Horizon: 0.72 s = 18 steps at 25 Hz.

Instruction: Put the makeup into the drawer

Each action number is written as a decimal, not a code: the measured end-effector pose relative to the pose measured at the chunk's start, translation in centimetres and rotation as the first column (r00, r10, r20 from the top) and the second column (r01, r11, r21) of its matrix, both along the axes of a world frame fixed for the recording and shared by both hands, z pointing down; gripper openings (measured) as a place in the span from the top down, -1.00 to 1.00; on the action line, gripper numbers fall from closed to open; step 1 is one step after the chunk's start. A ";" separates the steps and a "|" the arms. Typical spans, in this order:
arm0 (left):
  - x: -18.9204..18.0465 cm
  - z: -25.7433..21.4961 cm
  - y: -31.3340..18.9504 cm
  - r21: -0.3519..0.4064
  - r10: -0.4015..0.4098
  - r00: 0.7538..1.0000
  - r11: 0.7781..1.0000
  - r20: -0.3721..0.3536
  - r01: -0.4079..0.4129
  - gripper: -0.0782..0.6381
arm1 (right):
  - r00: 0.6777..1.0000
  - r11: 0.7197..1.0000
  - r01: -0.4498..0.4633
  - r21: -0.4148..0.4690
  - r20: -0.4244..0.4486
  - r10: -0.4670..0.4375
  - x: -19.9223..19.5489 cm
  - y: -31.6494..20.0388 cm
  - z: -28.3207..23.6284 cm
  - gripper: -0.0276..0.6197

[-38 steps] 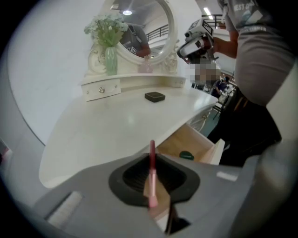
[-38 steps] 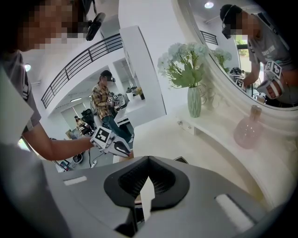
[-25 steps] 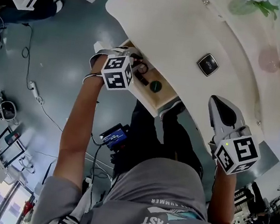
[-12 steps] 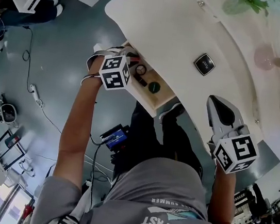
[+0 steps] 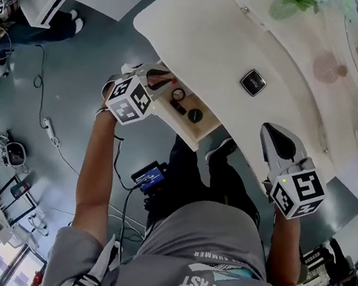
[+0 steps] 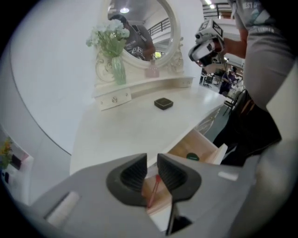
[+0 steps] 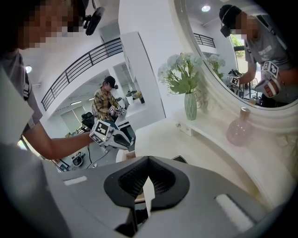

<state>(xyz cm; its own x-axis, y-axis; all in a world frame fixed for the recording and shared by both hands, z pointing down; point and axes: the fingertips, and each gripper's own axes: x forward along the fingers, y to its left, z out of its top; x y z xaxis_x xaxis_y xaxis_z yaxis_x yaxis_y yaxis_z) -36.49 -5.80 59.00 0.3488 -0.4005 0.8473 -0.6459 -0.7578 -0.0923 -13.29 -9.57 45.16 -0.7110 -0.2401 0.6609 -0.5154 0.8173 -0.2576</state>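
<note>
The wooden drawer stands pulled out from under the white vanity table. In it lie a red makeup pencil, a small ring-shaped item, a dark stick and a round green-lidded pot. My left gripper hovers above the drawer's left end; its jaws have just been opening and hold nothing. In the left gripper view, the pencil shows in the drawer below the left gripper. A black compact rests on the tabletop. My right gripper is shut and empty beside the table's edge, right of the drawer.
At the table's back stand a round mirror, a vase of flowers and a pink bottle. The person's legs are in front of the drawer. Cables and gear lie on the grey floor. Another person stands far off.
My left gripper has risen and drawn back left from the drawer, its jaws parting. The red pencil now lies free in the drawer. The right gripper has barely shifted.
</note>
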 end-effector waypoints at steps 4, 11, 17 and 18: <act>0.4 -4.7 -1.1 0.099 -0.058 0.997 0.993 -0.057 0.063 0.60 | 1.000 1.000 -0.013 0.018 0.022 0.012 0.5 0.0 -1.3 0.91; 4.1 -15.5 -3.2 0.288 -0.085 0.969 0.946 -0.231 0.152 0.66 | 0.998 0.996 -0.052 0.075 0.048 0.048 2.6 -0.6 -4.8 0.91; 6.6 -24.2 -4.3 0.439 -0.088 0.955 0.874 -0.282 0.210 0.75 | 0.995 0.987 -0.086 0.134 0.067 0.077 5.2 -0.6 -8.2 0.91; 7.0 -25.6 -4.3 0.455 -0.089 0.948 0.861 -0.305 0.226 0.77 | 0.994 0.985 -0.093 0.146 0.071 0.084 5.6 -0.6 -8.8 0.91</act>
